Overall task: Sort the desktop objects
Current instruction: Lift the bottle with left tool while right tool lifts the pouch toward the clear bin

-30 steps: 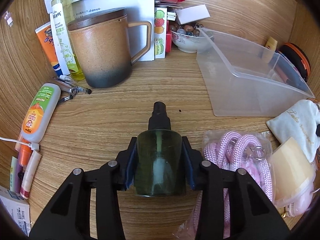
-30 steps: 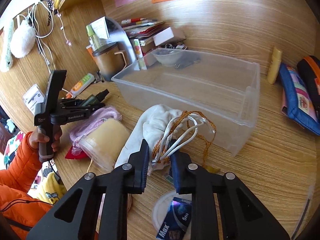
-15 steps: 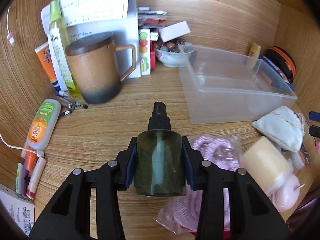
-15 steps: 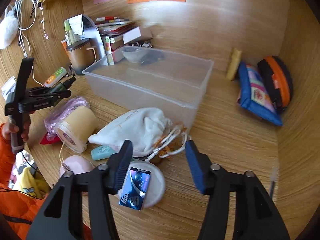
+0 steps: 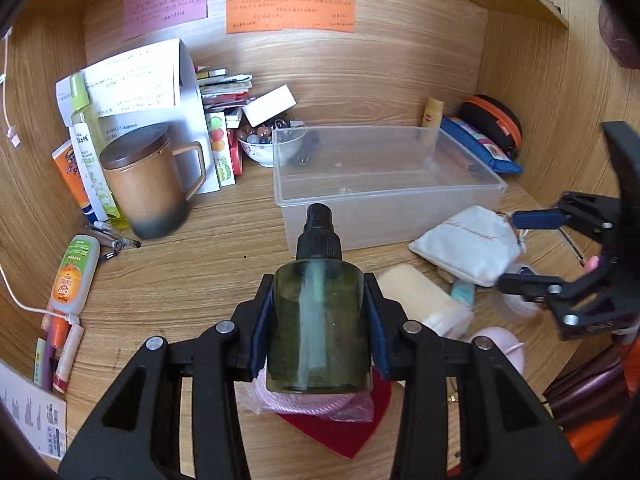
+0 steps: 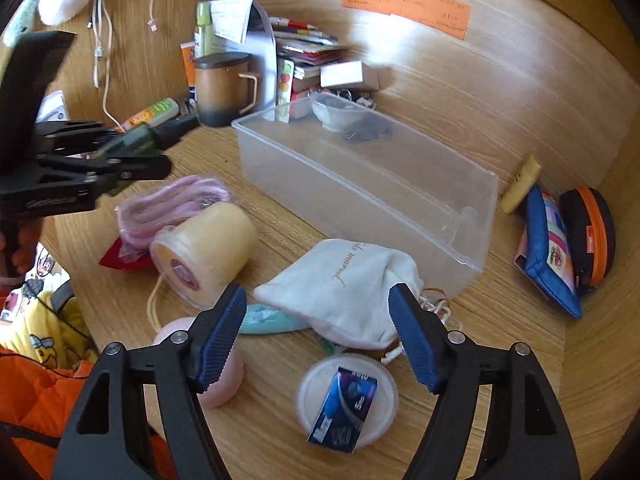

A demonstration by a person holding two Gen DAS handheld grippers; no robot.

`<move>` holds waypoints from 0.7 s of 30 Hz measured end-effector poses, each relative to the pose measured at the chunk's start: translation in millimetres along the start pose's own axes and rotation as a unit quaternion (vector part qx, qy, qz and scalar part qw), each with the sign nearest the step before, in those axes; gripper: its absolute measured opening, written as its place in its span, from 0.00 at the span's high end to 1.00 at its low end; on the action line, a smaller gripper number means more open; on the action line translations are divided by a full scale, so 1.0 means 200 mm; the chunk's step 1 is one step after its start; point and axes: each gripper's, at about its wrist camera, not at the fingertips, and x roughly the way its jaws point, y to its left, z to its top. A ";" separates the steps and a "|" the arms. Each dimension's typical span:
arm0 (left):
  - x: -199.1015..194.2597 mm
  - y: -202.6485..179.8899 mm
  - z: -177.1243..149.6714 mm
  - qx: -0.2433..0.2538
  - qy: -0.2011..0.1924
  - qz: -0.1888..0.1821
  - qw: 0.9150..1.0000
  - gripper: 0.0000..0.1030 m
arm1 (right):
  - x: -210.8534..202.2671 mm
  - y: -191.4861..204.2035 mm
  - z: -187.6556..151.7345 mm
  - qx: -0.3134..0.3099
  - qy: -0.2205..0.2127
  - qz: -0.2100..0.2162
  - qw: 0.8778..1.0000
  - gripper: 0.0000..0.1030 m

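The left gripper (image 5: pixel 318 320) jaws clench a dark green spray bottle (image 5: pixel 318 320) held above the worktop (image 5: pixel 192 276), long axis along the fingers, nozzle toward the empty clear plastic bin (image 5: pixel 384 184), while the right gripper (image 6: pixel 316 340) jaws are opening over the white drawstring pouch (image 6: pixel 344 284), so sorting looks barely begun.

Writing on the wall notes (image 5: pixel 290 10) too small to read, pink rope (image 5: pixel 304 402) mostly hidden behind the spray bottle (image 5: pixel 318 324), mug (image 6: pixel 222 88) blurred
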 end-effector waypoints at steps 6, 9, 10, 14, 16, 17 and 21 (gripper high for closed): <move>-0.03 -0.09 -0.03 0.013 -0.003 -0.022 1.000 0.60 | 0.15 -0.08 0.02 0.024 0.038 0.041 0.998 0.31; -0.02 -0.11 -0.02 0.015 0.000 -0.028 0.999 0.60 | 0.18 -0.05 0.00 -0.003 0.052 0.042 0.998 0.25; -0.01 -0.11 -0.02 0.016 0.001 -0.031 0.999 0.60 | 0.18 -0.04 -0.01 -0.013 0.052 0.034 0.998 0.24; 0.02 -0.12 0.00 0.015 0.004 -0.036 0.999 0.60 | 0.20 -0.02 -0.05 -0.038 0.048 0.007 0.998 0.25; 0.03 -0.12 0.01 0.013 0.005 -0.040 0.999 0.60 | 0.20 -0.06 -0.05 -0.015 0.044 0.009 0.999 0.33; 0.03 -0.13 0.01 0.014 0.005 -0.041 0.999 0.60 | 0.19 -0.09 -0.05 -0.003 0.040 0.013 0.999 0.41; 0.04 -0.14 0.01 0.016 0.006 -0.043 0.999 0.60 | 0.19 -0.16 -0.05 0.029 0.038 0.037 0.998 0.50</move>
